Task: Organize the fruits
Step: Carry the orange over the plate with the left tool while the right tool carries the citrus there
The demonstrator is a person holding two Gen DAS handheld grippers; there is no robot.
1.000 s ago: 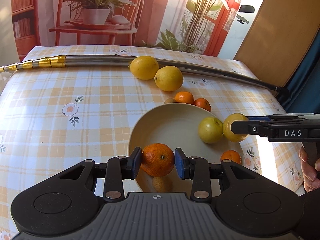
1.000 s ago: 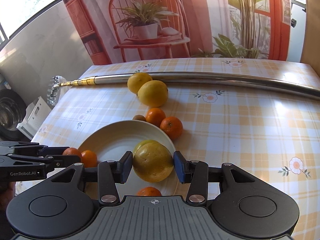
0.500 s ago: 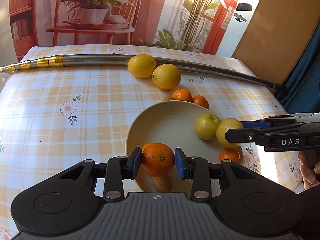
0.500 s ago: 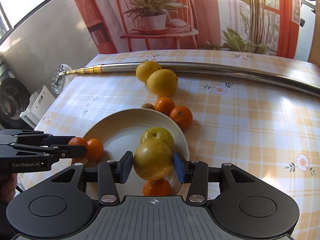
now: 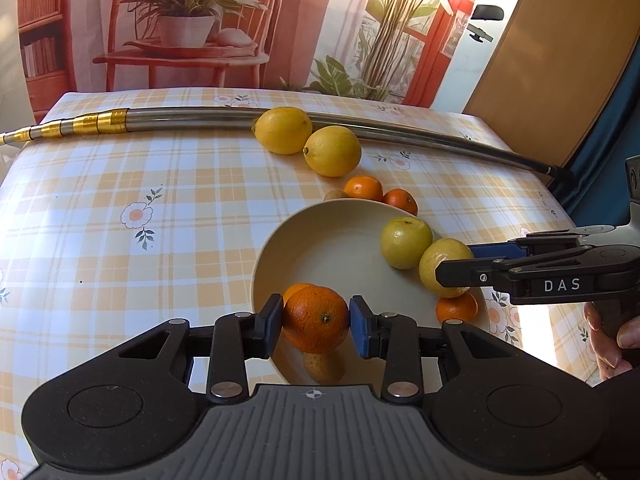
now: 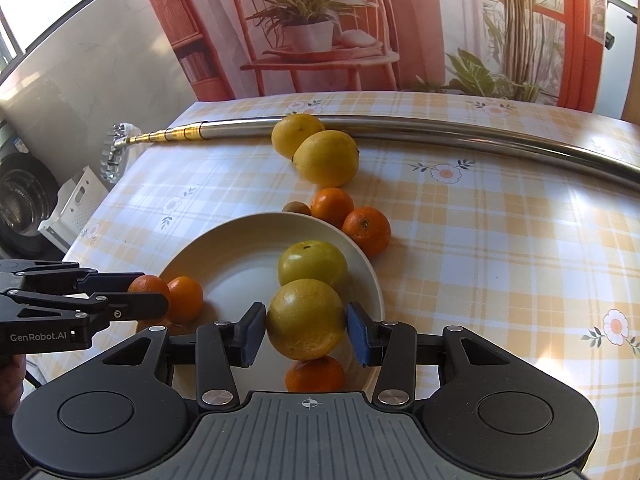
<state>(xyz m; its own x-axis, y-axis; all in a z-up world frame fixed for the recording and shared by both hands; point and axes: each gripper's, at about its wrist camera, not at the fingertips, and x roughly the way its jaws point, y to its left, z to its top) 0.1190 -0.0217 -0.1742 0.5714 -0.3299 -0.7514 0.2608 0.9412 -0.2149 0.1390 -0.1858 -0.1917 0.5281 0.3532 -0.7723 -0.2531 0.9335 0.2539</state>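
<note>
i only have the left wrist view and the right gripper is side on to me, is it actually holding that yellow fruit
Observer: Yes. In the right wrist view both blue pads of the right gripper press the yellow fruit, over the plate.
Operator: where does the metal pole end on the left
Observer: The pole ends in a clear bristly head hanging past the table edge.

White letters "DAS" stand on the black side of the right tool (image 5: 452,268). White "GenRobot.AI" stands on the black side of the left tool (image 6: 148,296). Nothing else is legible.
</note>
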